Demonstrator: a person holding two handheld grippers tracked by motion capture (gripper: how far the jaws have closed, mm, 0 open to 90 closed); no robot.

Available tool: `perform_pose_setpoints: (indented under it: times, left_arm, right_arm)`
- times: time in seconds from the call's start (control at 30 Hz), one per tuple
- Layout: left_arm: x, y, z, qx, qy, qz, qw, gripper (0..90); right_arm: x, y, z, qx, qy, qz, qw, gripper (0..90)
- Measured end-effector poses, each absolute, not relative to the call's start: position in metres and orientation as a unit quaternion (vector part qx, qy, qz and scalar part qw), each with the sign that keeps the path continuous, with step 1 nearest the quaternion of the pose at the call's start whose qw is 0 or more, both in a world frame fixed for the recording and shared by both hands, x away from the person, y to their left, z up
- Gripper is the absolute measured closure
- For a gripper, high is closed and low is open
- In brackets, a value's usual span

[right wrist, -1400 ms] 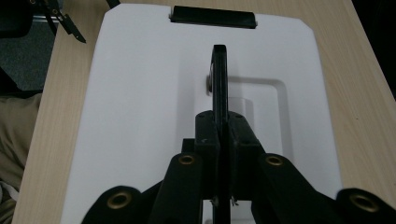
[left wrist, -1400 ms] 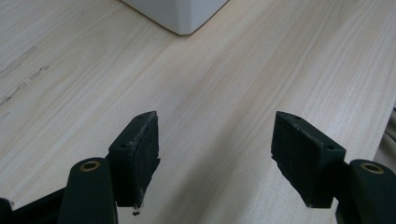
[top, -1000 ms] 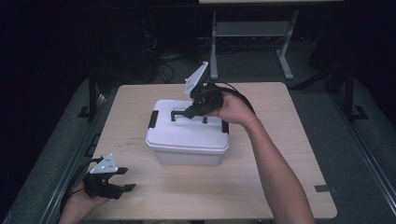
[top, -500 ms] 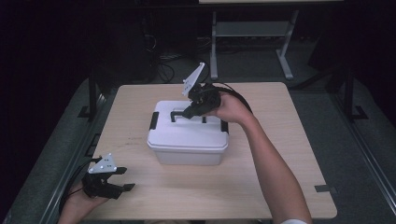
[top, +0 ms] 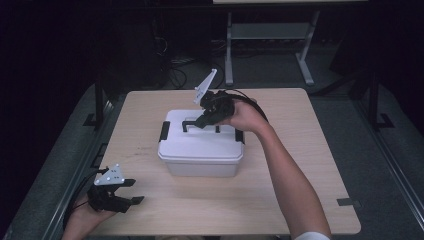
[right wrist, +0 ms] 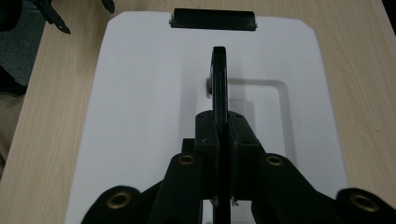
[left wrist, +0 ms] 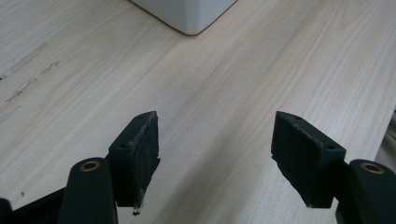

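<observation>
White lidded box (top: 201, 145) sits mid-surface (top: 300, 200), slightly toward 11 o'clock of centre. Its black carry handle (right wrist: 218, 79) stands upright on the lid, pinched flat between the jaws of the right tongs (top: 204, 120), which are closed tight on it (seen edge-on in the right gripper view, no gap either side). Black latch (right wrist: 213, 19) at the lid's far edge in that view looks clipped down.

Change over the last second: the box has slid a touch toward 3 o'clock under the right hand, and the handle is gripped as before. Reads as the start of a lift or drag by the handle; the base is not visibly off the surface yet.

Left tongs (top: 131, 200) rest at 7 o'clock near the surface corner, jaws spread wide, holding nothing, unmoved. Box corner (left wrist: 187, 14) lies ahead of them, well apart.

Likely next: raise the box, left tongs free to steady.
</observation>
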State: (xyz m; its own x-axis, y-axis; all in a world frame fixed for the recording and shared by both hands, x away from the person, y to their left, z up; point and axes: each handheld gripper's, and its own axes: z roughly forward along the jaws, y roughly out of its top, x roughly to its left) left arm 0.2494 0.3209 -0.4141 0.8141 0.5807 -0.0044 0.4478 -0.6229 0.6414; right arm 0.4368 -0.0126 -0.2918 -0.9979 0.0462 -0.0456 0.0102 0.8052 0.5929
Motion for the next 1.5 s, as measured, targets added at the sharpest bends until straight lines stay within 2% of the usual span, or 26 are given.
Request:
perform_pose_setpoints:
  times: [0.67, 0.7, 1.5]
  left_arm:
    - [0.247, 0.321, -0.413, 0.895, 0.286, 0.103, 0.326, 31.6]
    - [0.247, 0.321, -0.413, 0.895, 0.286, 0.103, 0.326, 31.6]
    - [0.248, 0.318, -0.413, 0.896, 0.279, 0.103, 0.33, 31.0]
  right_arm:
    - [0.432, -0.018, -0.292, 0.02, 0.951, 0.309, 0.018, 82.3]
    - [0.43, -0.018, -0.292, 0.021, 0.951, 0.309, 0.012, 77.0]
    - [0.415, -0.038, -0.277, 0.047, 0.946, 0.319, 0.019, 63.1]
